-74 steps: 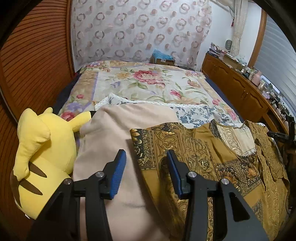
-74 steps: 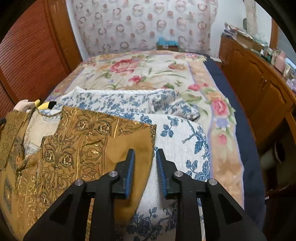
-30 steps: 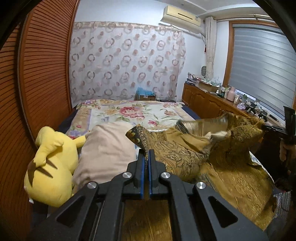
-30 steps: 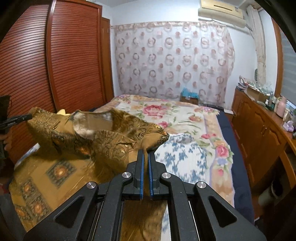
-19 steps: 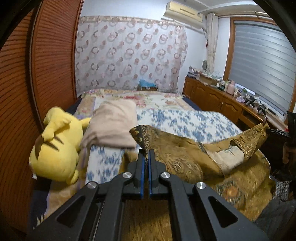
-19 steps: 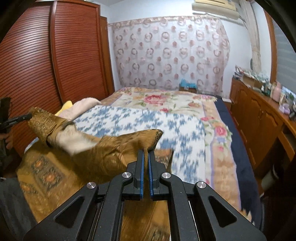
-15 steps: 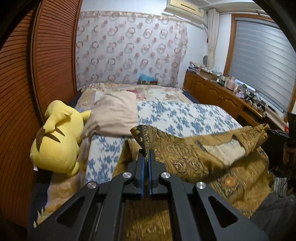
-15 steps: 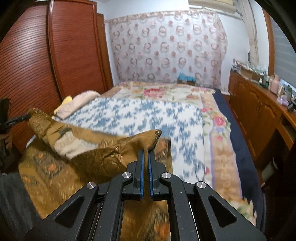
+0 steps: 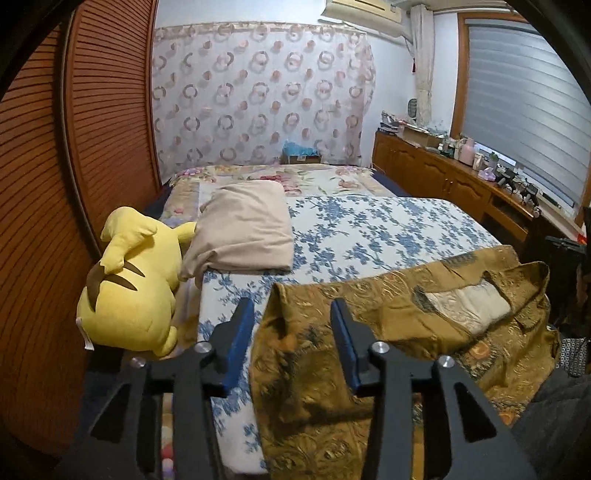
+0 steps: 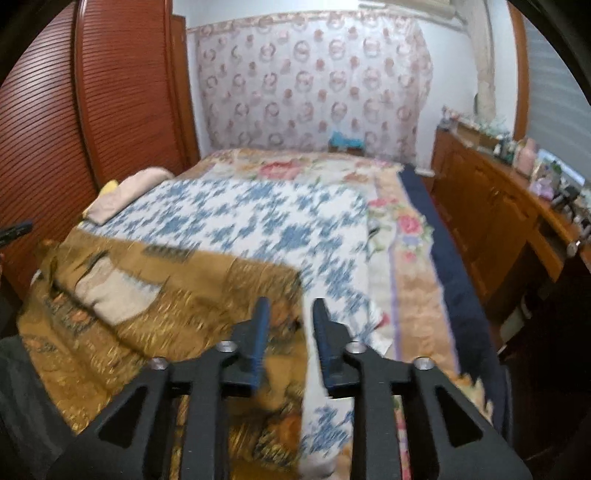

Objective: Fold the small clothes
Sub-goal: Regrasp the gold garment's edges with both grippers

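Both tools' jaws just been opening: left tool (image 9: 291,328) & right tool (image 10: 288,325) now letting go of gold garment (image 9: 388,306), lying folded on bed (image 9: 369,229) near edge.

A bed (image 9: 236,177) filled the middle of the room, covered by a floral quilt (image 10: 406,229) with a blue-flowered white spread (image 9: 369,229) laid over it. A louvred reddish wooden wardrobe (image 9: 92,129) ran along the bed's left side. Behind the bed hung a sheer curtain (image 9: 258,103) printed with rings. Above it an air conditioner (image 9: 362,9) sat on the pale wall. On the right a long wooden cabinet (image 9: 443,184), its top cluttered with small items, stood under a window with grey blinds (image 9: 524,103).
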The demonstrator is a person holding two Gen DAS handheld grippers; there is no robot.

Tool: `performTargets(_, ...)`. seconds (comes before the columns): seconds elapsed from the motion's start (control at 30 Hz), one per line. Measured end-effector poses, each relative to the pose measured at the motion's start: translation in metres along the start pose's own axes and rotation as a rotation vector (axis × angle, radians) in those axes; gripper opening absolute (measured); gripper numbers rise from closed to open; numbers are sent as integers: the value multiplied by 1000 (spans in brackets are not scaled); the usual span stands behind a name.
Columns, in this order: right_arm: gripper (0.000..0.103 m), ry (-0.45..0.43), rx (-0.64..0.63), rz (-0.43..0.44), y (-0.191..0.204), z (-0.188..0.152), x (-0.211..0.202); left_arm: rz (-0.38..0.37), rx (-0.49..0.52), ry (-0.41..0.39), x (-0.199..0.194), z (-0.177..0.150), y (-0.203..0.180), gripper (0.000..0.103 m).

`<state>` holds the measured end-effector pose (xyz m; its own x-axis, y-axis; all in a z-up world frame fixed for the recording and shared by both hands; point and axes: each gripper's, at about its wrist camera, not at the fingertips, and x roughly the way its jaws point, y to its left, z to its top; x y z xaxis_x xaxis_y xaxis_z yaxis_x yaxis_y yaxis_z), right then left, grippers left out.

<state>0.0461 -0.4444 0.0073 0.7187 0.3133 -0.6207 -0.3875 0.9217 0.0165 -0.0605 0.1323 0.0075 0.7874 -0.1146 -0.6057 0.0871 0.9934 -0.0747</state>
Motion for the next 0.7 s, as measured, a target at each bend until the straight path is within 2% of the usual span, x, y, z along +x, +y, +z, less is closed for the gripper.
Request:
performTargets(0.1,40,-10,-1,-14,-3,9,15,7,1,26,20,5,6,43)
performTargets(0.13,41,-6,1,-9,-2,12,22,2,1,37,28,7,8,43)
performTargets(0.43,46,73,10,22,-10,20,85,-23,17,147,92,20,18,43)
performTargets(0.7,46,120,16,30,-9,17,117,-47,2,223,118,13,17,43)
